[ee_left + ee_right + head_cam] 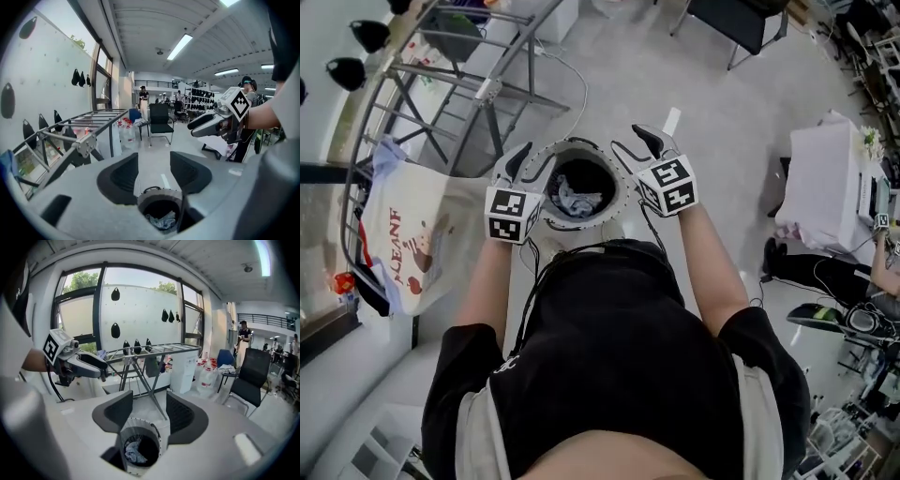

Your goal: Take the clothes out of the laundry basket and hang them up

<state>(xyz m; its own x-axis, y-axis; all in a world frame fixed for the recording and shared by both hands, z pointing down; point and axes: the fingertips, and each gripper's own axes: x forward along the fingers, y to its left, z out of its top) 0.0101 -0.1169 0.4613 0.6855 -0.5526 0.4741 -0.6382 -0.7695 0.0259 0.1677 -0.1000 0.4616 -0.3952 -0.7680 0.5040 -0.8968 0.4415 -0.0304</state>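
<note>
The round white laundry basket stands on the floor right in front of me. A crumpled grey-blue garment lies at its bottom. My left gripper is over the basket's left rim and my right gripper over its right rim. Both are open and hold nothing. In the left gripper view the jaws frame the basket and the garment. The right gripper view shows its jaws above the basket and the garment.
A metal drying rack stands to the left, with a white printed cloth hung on it. A black chair is beyond the basket. A white covered table is to the right. Cables run across the floor.
</note>
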